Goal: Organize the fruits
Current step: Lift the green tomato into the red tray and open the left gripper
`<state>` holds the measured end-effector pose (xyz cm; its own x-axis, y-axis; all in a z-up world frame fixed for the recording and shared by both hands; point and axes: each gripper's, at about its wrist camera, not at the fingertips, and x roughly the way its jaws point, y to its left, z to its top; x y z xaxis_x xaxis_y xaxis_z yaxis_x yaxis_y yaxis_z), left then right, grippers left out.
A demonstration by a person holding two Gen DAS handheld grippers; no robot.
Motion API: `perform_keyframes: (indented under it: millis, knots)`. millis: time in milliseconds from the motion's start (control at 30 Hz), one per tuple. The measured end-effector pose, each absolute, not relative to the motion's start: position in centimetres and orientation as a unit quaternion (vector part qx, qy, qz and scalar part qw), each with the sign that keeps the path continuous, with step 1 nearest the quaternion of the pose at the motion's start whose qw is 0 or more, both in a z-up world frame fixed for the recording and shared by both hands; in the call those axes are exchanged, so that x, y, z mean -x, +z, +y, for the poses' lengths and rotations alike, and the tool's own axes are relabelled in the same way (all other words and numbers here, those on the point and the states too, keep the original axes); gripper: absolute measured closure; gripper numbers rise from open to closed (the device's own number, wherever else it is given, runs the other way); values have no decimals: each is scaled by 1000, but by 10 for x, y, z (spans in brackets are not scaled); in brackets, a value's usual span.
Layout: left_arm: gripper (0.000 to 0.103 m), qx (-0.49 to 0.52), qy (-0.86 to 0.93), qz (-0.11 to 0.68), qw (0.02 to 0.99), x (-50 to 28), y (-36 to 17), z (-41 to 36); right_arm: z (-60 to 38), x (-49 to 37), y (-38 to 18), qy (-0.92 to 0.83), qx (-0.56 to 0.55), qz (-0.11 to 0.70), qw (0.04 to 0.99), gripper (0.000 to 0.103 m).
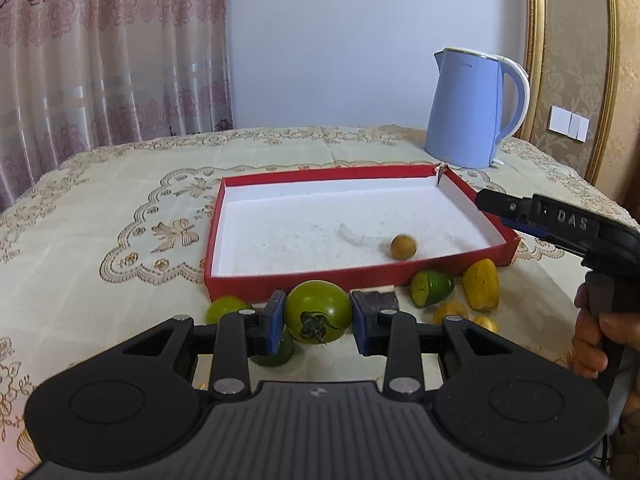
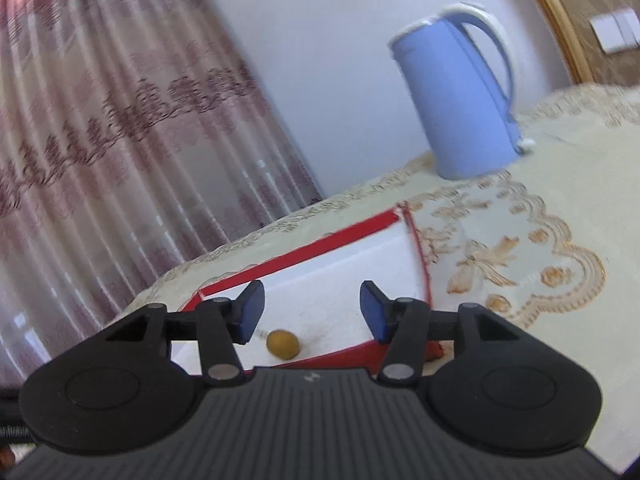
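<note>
One small yellow-brown fruit (image 1: 403, 246) already lies inside the red box (image 1: 304, 280), near its front wall; the rest wait on the table (image 1: 120, 208) just in front of that wall. Left tongs (image 1: 318, 316) are closed on the green tomato (image 1: 318, 311), blue pads pressed to both its sides, stem end facing the camera; right tongs (image 2: 312, 312) stand open and empty above the box's right end, the small fruit lying below and between their tips. By my reading the step in hand is carrying the tomato into the box; the next move calls for a lift over the low front wall, then a gentle release onto the white floor.

The tomato is smooth, glossy and round, likely to roll once freed; the box is shallow cardboard, red outside, with a white, slightly grainy lining and one torn far corner. A cut green piece (image 1: 431, 288) and a blocky yellow piece (image 1: 481, 284) lie beside it on an embroidered cream cloth; a matte blue kettle (image 1: 468, 112) stands behind.
</note>
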<state>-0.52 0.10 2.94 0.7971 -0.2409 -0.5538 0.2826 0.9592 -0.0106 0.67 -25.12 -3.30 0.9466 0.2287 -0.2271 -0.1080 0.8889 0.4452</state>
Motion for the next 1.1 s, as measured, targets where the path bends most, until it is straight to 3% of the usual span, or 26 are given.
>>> perform_keyframes:
  millis: [167, 267, 333, 1100]
  knots:
    - [70, -41, -132, 286, 948, -7, 32, -1, -237, 2, -26, 107, -182, 121, 970, 50]
    - [70, -46, -127, 286, 949, -20, 35, -3, -236, 4, -25, 106, -180, 120, 971, 39]
    - [70, -52, -124, 282, 950, -27, 38, -5, -237, 4, -25, 105, -183, 120, 970, 38]
    - [70, -126, -79, 310, 939, -137, 25, -48, -238, 2, -26, 105, -185, 122, 969, 32]
